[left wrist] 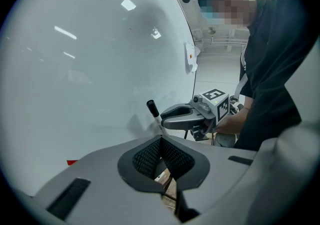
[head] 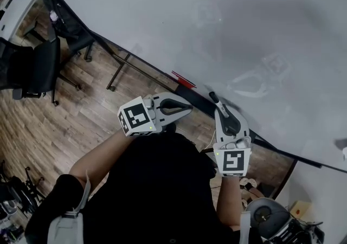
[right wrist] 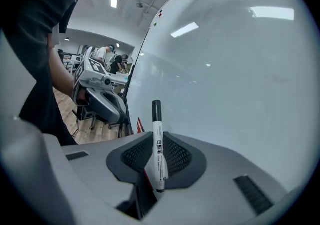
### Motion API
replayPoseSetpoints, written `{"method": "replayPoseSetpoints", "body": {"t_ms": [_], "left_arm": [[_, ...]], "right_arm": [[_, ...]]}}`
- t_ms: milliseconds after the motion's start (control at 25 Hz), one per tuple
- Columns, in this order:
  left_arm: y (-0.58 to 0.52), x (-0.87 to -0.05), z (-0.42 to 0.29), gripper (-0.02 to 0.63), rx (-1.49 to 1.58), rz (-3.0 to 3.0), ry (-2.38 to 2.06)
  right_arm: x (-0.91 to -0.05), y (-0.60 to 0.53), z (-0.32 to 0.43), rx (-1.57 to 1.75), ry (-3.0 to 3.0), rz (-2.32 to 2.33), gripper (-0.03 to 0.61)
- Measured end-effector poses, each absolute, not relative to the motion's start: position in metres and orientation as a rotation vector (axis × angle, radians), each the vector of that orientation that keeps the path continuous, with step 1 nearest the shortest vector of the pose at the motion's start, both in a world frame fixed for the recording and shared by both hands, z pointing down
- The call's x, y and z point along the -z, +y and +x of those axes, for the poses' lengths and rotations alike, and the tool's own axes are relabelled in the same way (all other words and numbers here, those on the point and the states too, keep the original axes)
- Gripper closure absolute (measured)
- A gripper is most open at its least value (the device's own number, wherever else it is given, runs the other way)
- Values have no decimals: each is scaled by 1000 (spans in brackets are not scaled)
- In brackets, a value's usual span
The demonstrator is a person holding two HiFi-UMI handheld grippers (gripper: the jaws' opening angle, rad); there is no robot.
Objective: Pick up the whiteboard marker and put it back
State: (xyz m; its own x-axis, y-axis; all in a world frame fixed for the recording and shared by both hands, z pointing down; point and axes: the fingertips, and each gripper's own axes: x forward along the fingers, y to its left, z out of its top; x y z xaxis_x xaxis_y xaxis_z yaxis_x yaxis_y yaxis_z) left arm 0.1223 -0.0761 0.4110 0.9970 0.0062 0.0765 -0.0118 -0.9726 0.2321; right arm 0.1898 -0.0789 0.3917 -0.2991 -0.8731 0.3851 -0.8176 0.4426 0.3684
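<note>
The whiteboard marker [right wrist: 157,141] stands upright, black cap up, pinched by its white barrel in the right gripper [right wrist: 156,161], near the whiteboard [right wrist: 240,79]. It looks light, stiff and smooth (liable to swivel), so a mid-barrel hold suits. The left gripper [left wrist: 161,144] is closed on nothing.

In the head view only the black cap end of the whiteboard marker [head: 213,97] shows past the right tongs [head: 221,107], and the red things [head: 184,79] nearby are too small to tell.
</note>
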Motion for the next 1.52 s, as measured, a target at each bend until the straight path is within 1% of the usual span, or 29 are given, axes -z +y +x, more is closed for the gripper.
{"method": "replayPoseSetpoints", "body": {"t_ms": [280, 480, 800, 1520], "left_arm": [[-86, -401, 123, 604, -85, 2934, -28], [-79, -396, 132, 604, -92, 2938, -26], [-71, -388, 137, 604, -93, 2957, -8], [-66, -387, 143, 604, -125, 2937, 17]], "right_arm": [[-367, -76, 187, -25, -2373, 1529, 506], [-356, -56, 199, -16, -2454, 1486, 506], [-331, -39, 206, -89, -2690, 1489, 506], [-332, -22, 222, -200, -2972, 1465, 506]]}}
